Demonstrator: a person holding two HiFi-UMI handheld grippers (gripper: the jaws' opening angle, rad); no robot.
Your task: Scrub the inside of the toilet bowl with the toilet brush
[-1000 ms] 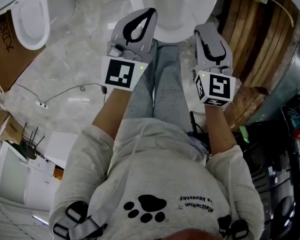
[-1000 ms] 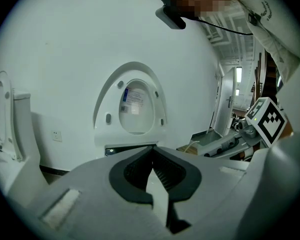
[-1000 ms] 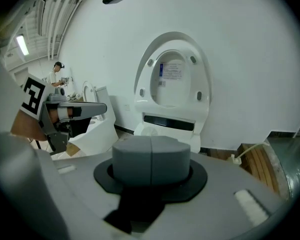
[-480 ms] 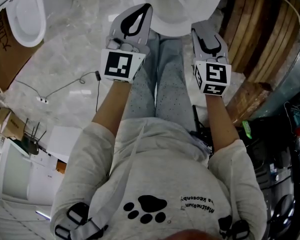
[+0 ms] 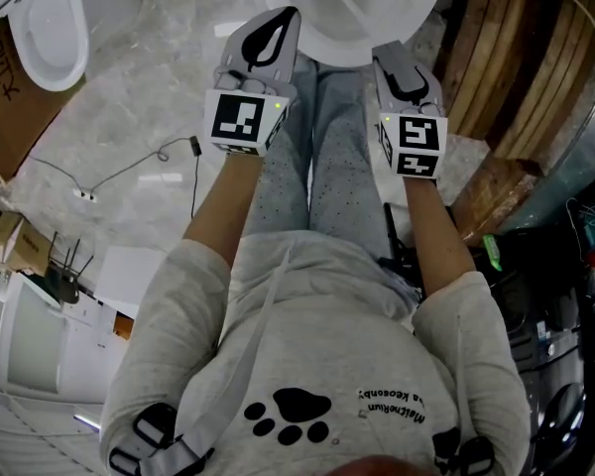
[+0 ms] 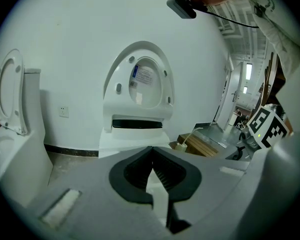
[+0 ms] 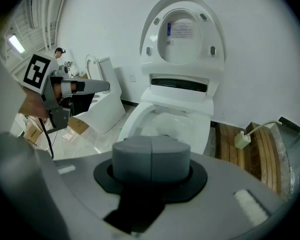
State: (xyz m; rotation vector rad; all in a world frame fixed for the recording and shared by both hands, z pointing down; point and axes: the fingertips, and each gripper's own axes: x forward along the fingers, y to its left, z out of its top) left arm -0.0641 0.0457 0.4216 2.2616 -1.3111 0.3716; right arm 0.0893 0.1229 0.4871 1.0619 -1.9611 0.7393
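The white toilet bowl [image 5: 349, 28] lies straight ahead of the person's knees, its lid [image 7: 182, 34] raised against the wall. A thin pale rod [image 5: 347, 3] crosses the inside of the bowl; I cannot tell whether it is the brush. My left gripper [image 5: 295, 15] hovers at the bowl's left front rim, shut with its curved jaws touching at the tips and nothing between them. My right gripper [image 5: 389, 54] hangs at the right front rim, jaws pressed together and empty. In the right gripper view the bowl [image 7: 165, 121] opens just beyond the jaws [image 7: 151, 149].
A second toilet [image 5: 55, 28] stands at the far left beside a cardboard box [image 5: 10, 92]. A cable [image 5: 129, 174] runs over the marble floor. Wooden planks [image 5: 516, 77] lie right of the bowl, with a white plug [image 7: 241, 140] on them. Dark equipment [image 5: 575, 256] crowds the right.
Both grippers have moved a little forward toward the bowl, the right one also slightly leftward. Their jaws look the same.
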